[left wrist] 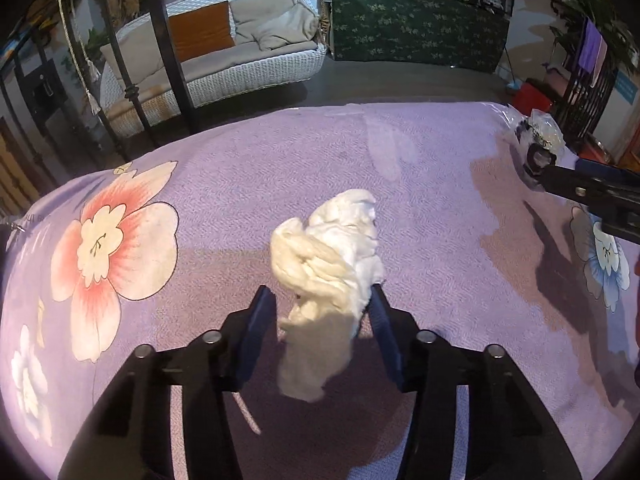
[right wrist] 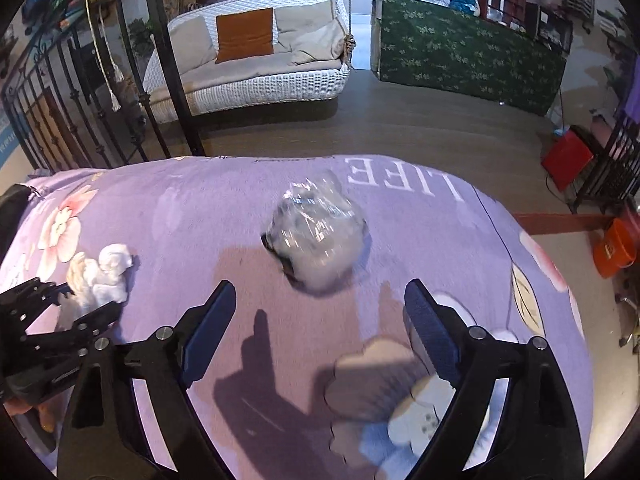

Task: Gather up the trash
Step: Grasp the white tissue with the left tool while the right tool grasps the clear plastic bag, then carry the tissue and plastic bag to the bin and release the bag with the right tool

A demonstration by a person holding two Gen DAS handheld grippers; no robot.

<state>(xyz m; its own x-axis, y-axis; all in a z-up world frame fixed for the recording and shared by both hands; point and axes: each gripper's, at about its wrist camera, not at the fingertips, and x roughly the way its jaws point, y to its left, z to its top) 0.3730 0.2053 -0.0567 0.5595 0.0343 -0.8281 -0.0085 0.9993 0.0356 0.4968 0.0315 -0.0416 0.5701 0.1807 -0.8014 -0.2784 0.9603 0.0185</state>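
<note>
Where bedspread [left wrist: 420,160] dips, crumpled tissue [left wrist: 332,256].

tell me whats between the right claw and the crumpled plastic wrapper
Nothing: only bare purple bedspread separates the right claw from the plastic wrapper, in the right wrist view.

A crumpled wad of white tissue [left wrist: 328,256] lies at the centre of the left wrist view, bunched and twisted, its lower end trailing toward the bottom edge; a crinkled clear plastic wrapper [right wrist: 316,232], balled up with dark patches, sits at the centre of the right wrist view, slightly blurred.
</note>
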